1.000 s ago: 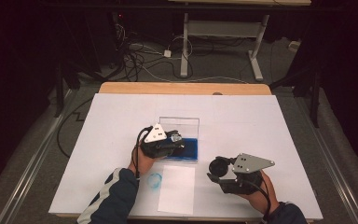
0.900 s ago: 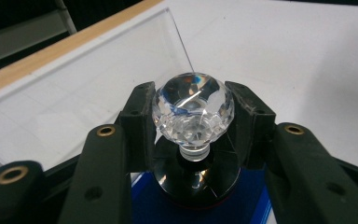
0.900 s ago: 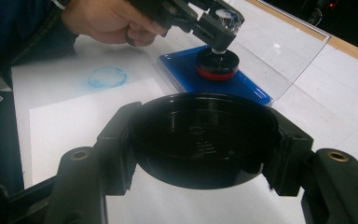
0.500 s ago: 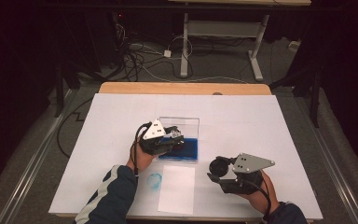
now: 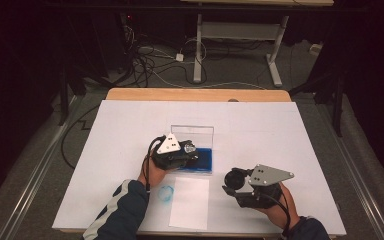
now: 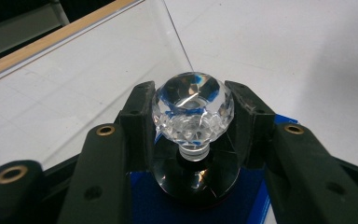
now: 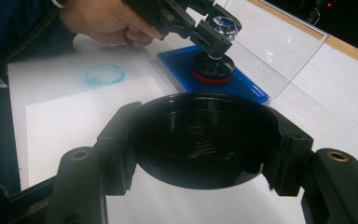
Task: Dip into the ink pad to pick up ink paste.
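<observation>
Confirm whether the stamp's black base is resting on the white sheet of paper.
No: in the right gripper view the stamp, held by its crystal knob in the left tongs, sits on the blue ink pad, beside the paper.

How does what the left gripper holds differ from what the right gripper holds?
The left gripper is shut on a clear faceted knob of a stamp standing on the blue ink pad; the right gripper is shut on a plain black round cap, held above the white paper. Both are round.
</observation>
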`<state>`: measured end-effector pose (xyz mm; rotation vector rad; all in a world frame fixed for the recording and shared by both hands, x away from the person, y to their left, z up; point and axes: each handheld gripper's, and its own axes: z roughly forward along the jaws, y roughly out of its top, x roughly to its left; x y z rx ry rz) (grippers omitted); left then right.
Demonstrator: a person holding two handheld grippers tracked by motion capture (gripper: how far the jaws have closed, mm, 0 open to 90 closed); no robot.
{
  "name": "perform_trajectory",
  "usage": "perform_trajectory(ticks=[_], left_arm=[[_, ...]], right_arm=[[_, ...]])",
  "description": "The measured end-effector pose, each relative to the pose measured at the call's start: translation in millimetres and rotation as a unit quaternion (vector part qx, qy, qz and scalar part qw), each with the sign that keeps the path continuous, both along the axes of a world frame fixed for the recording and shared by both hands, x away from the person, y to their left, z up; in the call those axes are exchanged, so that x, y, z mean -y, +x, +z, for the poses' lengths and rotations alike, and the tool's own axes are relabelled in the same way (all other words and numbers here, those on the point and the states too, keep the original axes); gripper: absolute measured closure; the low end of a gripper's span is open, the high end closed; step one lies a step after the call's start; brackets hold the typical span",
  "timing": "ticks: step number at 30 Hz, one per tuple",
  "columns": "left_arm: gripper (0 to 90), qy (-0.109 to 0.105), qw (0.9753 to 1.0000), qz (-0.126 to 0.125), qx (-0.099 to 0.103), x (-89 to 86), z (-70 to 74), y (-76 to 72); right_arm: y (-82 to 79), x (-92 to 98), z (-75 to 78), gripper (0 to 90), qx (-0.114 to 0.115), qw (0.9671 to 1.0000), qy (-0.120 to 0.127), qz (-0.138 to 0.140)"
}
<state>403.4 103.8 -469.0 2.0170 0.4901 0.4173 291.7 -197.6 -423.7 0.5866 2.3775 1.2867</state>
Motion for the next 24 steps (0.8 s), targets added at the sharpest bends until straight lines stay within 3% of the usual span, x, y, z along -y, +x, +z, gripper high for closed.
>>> perform_trajectory(ticks=[4,11,24], left_arm=[[54.3,-0.01,0.9999,0.002,-0.005,-0.7,-2.2,0.2],[54.3,-0.002,1.0,0.007,-0.006,1.0,-1.4,-0.7],[54.3,-0.007,0.9999,0.008,-0.013,-0.1,-1.5,-0.4]], right_arm=[[-0.3,-0.3,0.2,38.3,0.001,1.0,-0.001,0.0],[-1.1,0.5,1.1,38.3,0.002,1.0,-0.001,-0.001],[-0.7,0.6,0.2,38.3,0.0,1.0,-0.001,-0.001]])
